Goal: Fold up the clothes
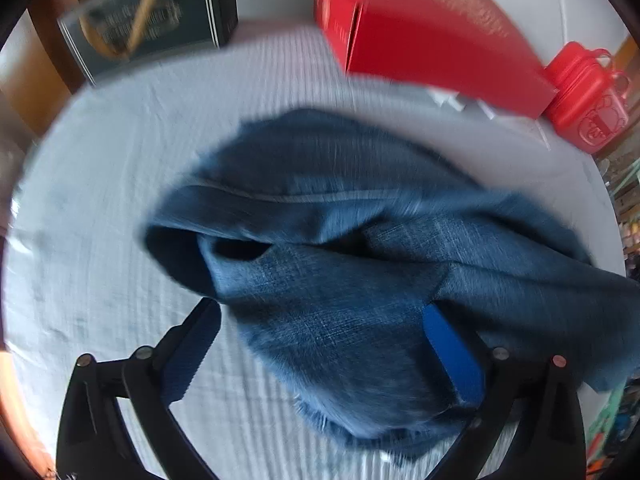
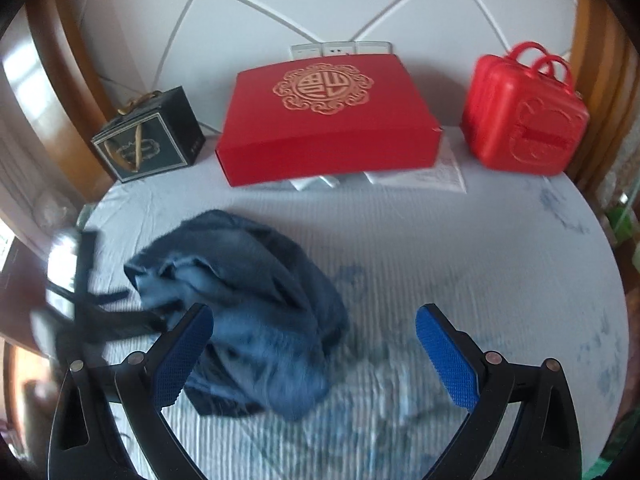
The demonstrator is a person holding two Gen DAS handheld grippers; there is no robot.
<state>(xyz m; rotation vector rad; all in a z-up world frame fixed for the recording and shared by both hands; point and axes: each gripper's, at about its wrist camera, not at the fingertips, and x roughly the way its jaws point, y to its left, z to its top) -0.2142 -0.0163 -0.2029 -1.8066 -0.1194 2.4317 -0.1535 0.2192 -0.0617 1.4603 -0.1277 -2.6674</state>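
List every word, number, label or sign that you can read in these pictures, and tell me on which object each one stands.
No text reads clearly.
Red flat box: a gold round emblem, seemingly a stylised character; I cannot read it.
Dark box: a gold label, too small and blurred to read.
Red case: an embossed bear-like figure, no legible words.
Denim garment: no label visible.

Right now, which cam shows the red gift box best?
Right wrist. The red box sits whole and sharp there, its gold emblem visible, between the black box and the red case. Left wrist shows it blurred, skewed, cut off at the top edge.
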